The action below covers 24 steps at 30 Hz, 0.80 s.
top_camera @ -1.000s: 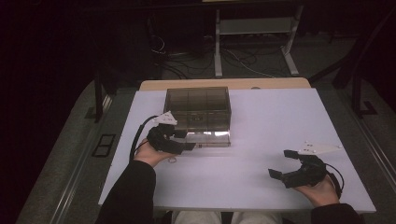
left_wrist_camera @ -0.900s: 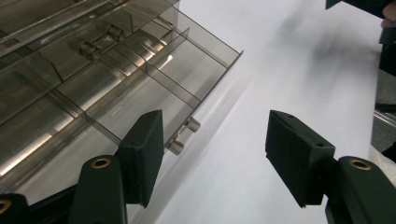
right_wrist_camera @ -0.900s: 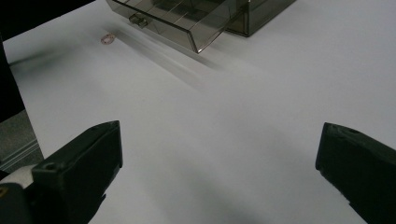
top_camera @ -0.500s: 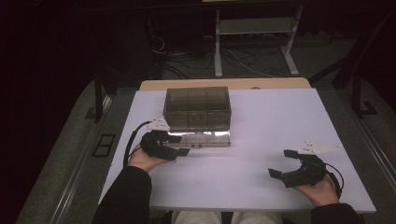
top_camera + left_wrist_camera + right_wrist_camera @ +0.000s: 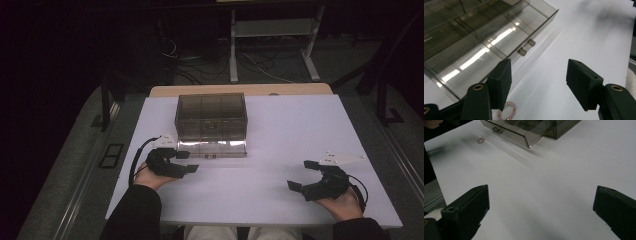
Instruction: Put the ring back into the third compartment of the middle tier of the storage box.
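One smoky clear organizer box stands on the white table, its single bottom drawer pulled out and showing one small handle. One bead bracelet lies on the table just in front of the drawer's left corner — beside the left gripper, whose jaws stand apart, grasping nothing. The right gripper rests well right of the box — jaws spread wide, nothing between them.
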### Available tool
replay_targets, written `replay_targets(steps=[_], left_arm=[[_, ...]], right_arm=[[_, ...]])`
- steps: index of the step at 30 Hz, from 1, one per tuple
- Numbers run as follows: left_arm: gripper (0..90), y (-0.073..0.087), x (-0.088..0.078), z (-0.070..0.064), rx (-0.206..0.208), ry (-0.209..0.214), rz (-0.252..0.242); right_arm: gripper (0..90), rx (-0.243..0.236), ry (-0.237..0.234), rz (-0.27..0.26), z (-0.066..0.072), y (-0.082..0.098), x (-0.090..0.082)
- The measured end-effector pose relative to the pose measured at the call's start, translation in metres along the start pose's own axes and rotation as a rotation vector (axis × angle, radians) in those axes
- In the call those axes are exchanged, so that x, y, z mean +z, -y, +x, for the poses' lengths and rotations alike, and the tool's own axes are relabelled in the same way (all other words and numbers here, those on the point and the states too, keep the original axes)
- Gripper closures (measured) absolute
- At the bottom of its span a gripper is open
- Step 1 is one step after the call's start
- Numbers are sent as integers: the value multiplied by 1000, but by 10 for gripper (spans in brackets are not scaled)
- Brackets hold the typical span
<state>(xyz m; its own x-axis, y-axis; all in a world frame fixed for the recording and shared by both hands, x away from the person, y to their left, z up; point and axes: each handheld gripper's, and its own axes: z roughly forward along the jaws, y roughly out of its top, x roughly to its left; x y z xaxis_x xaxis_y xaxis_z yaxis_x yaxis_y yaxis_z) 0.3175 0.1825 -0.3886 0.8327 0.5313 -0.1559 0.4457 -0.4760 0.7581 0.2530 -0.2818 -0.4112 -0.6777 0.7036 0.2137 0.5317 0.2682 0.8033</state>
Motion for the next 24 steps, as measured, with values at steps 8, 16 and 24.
replay_targets(steps=[8, 16, 24], left_arm=[[381, 9, 0, 2, 7, -25, 3], [404, 17, 3, 2, 4, -27, 18], [410, 24, 3, 1, 7, -37, 26]], right_arm=[[0, -6, -1, 3, 0, 0, 1], [0, -6, -1, 6, 0, 0, 1], [0, -7, -3, 6, 0, 0, 1]])
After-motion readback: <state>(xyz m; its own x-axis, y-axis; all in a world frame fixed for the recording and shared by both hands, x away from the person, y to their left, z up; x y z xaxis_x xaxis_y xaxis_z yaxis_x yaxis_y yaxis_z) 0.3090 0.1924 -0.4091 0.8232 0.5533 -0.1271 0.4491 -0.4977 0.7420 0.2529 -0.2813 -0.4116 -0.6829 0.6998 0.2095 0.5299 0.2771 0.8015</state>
